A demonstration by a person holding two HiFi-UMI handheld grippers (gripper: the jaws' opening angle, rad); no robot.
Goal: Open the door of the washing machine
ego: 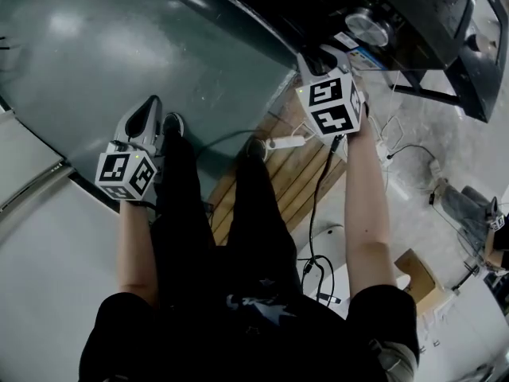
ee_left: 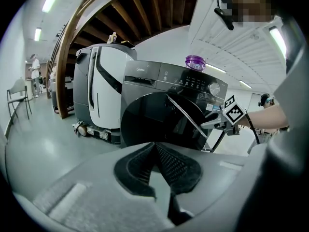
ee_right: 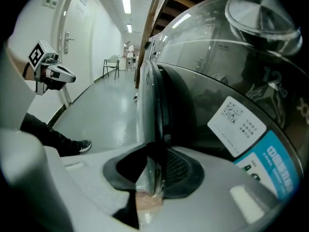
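You have two grippers, the left gripper and the right gripper, before one washing machine with one door, one purple-lidded jar, one white floor-cleaning machine, one chair, one distant person and one white power strip.

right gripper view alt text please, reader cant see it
The right gripper is clamped on the edge of the door, which stands ajar. The left gripper hangs at upper left over a grey floor.
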